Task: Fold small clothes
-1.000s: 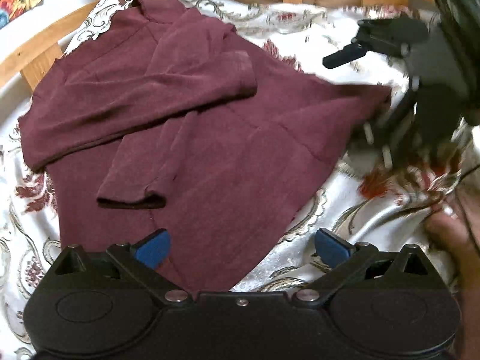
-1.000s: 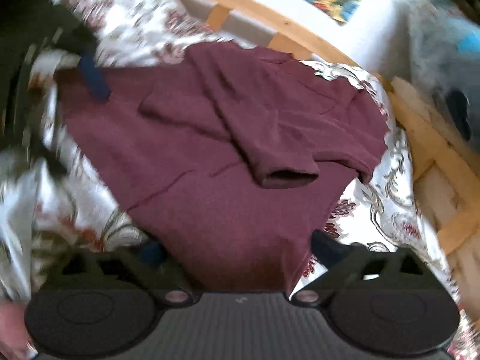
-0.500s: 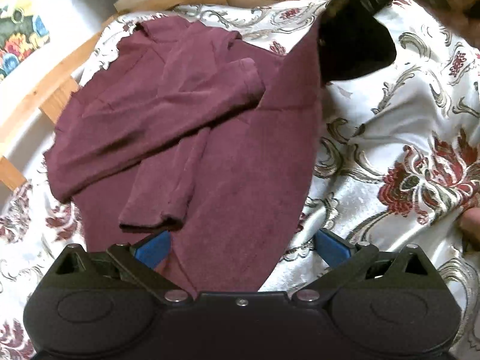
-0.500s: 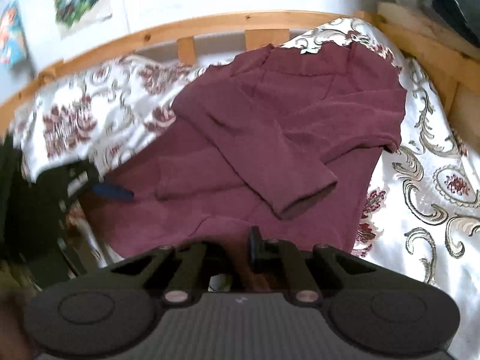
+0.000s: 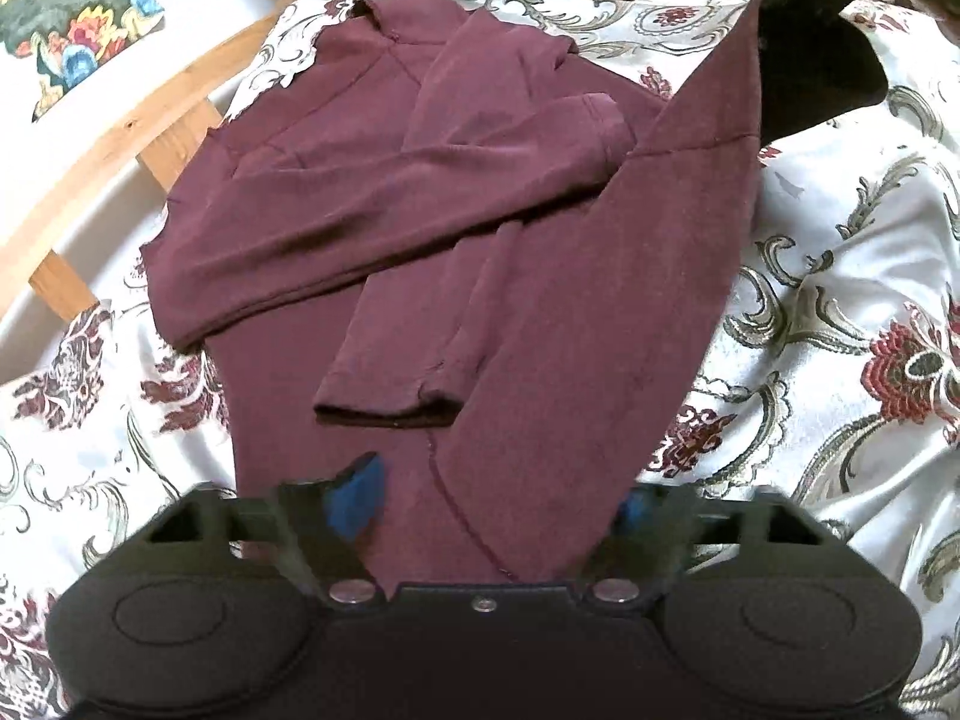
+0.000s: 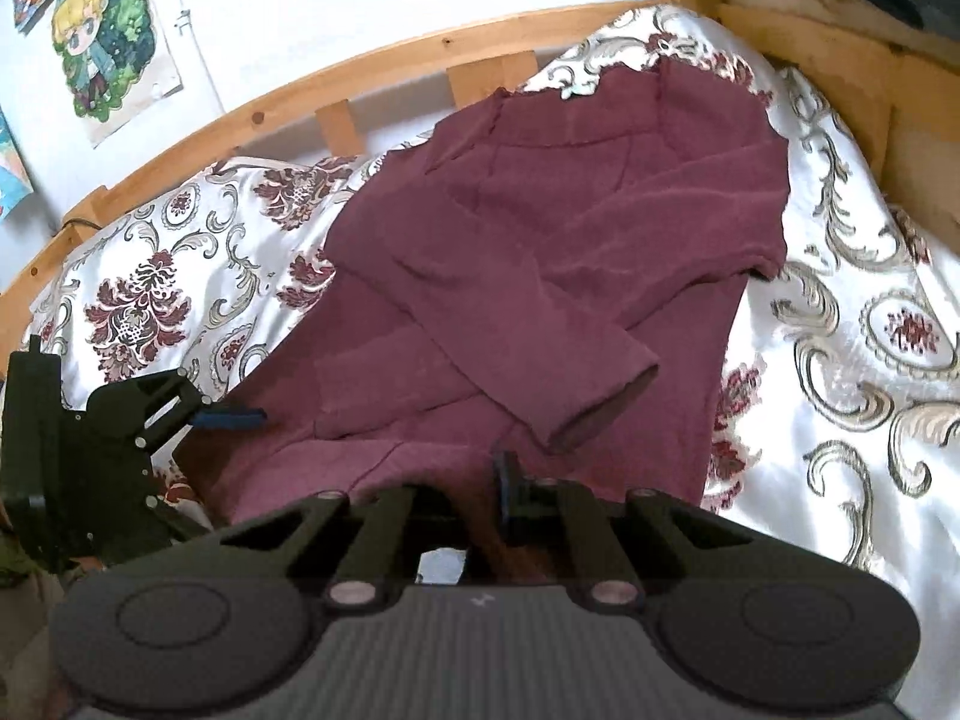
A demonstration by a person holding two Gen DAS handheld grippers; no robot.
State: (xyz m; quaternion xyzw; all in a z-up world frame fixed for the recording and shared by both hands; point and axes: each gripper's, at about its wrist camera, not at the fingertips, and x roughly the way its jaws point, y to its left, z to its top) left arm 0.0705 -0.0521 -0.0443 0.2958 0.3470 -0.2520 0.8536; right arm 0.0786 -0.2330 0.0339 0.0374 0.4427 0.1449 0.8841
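Note:
A small maroon long-sleeved top [image 5: 372,210] lies on a floral bedspread [image 5: 840,300], both sleeves folded across its front. My left gripper [image 5: 498,492] is over the bottom hem near one corner, its blue-padded fingers [image 5: 357,492] still apart with the hem cloth between them. My right gripper [image 6: 480,498] is shut on the other hem corner and holds it lifted; in the left wrist view it shows at the top right [image 5: 816,60] with the cloth hanging from it. The top also shows in the right wrist view [image 6: 570,252].
A wooden bed rail [image 6: 360,84] curves along the far side, with a white wall and cartoon posters [image 6: 102,54] behind it. More wooden boards [image 6: 840,42] stand at the right. The left gripper shows at the left of the right wrist view [image 6: 228,418].
My right gripper closed on the hem corner and lifted it up and toward the collar. My left gripper moved in over the hem and its fingers have come closer together.

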